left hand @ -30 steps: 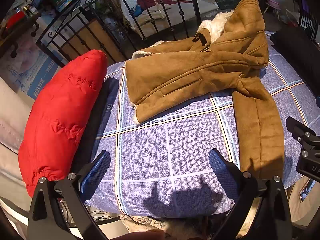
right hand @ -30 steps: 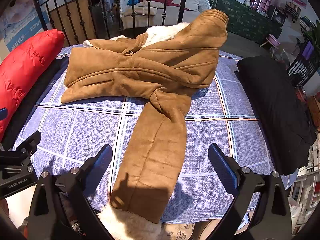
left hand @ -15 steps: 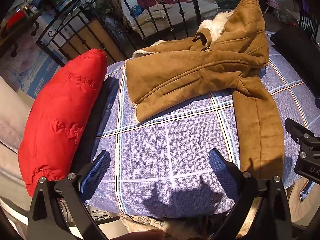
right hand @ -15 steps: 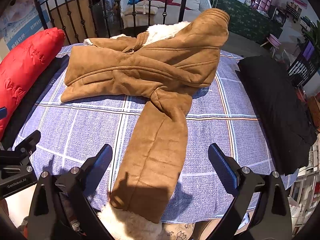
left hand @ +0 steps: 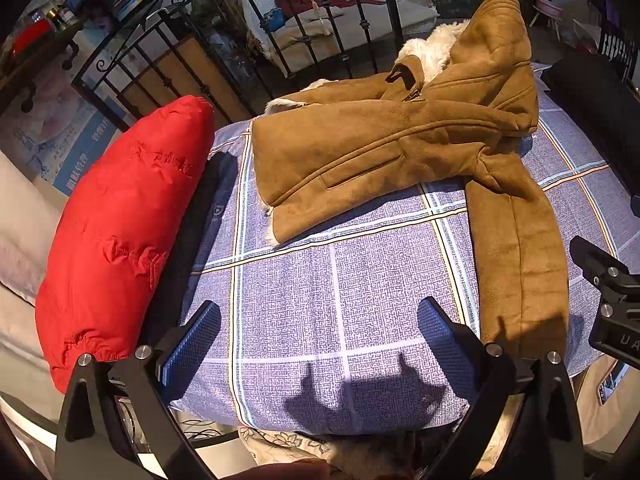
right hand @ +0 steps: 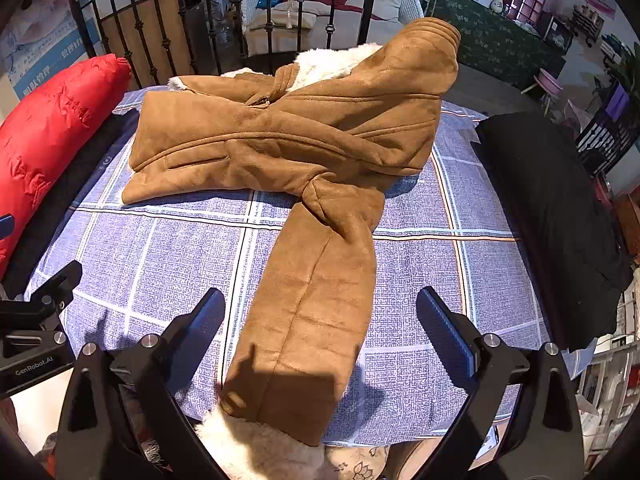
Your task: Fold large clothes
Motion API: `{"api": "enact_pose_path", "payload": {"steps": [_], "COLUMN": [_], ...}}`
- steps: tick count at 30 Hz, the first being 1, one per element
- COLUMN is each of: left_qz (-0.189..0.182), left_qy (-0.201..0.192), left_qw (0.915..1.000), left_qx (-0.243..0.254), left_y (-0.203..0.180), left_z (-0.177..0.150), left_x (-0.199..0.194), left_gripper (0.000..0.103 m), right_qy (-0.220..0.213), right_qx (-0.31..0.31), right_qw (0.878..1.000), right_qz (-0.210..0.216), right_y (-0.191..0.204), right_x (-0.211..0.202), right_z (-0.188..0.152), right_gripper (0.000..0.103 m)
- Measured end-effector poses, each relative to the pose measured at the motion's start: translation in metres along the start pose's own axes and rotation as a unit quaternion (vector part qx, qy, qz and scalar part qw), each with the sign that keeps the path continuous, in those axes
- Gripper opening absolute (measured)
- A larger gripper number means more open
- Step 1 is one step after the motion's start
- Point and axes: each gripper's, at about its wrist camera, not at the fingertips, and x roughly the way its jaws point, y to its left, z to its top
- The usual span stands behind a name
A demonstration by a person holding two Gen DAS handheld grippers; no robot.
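Left gripper [left hand: 318,336]: jaws wide, empty, hovering over bare cloth at the table's near edge. Right gripper [right hand: 320,328]: jaws wide, empty, astride the sleeve [right hand: 316,300] near its fleece cuff [right hand: 256,444], not touching as far as I can tell.

Coat [right hand: 280,140]: tan suede, body bunched across the far half of the table, hood up at the far edge, one sleeve running straight to the near edge, cuff overhanging. Judged progress: body partly doubled over, this sleeve not yet folded in; final folds left.

Table [left hand: 340,280]: blue checked cloth. Red jacket [left hand: 120,220] along the left edge, black garment [right hand: 560,220] along the right. Iron railing [left hand: 280,40] behind; bed beyond it.
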Motion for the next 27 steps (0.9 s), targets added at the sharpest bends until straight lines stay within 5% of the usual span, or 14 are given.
{"api": "enact_pose_path", "payload": {"steps": [16, 27], "left_qz": [-0.016, -0.032], "left_qy": [-0.006, -0.004], "left_qw": [0.9999, 0.9995], "left_qx": [0.0, -0.005], "left_y": [0.0, 0.018], "left_z": [-0.003, -0.001], "left_x": [0.01, 0.068], "left_gripper": [0.097, 0.097], "right_qy": [-0.007, -0.017], "right_qx": [0.019, 0.085], "right_qw": [1.0, 0.995], "right_qz": [0.014, 0.058], "right_y": [-0.006, -0.031], "right_x": [0.008, 0.049], "right_z": [-0.005, -0.031], "right_gripper": [0.095, 0.095]}}
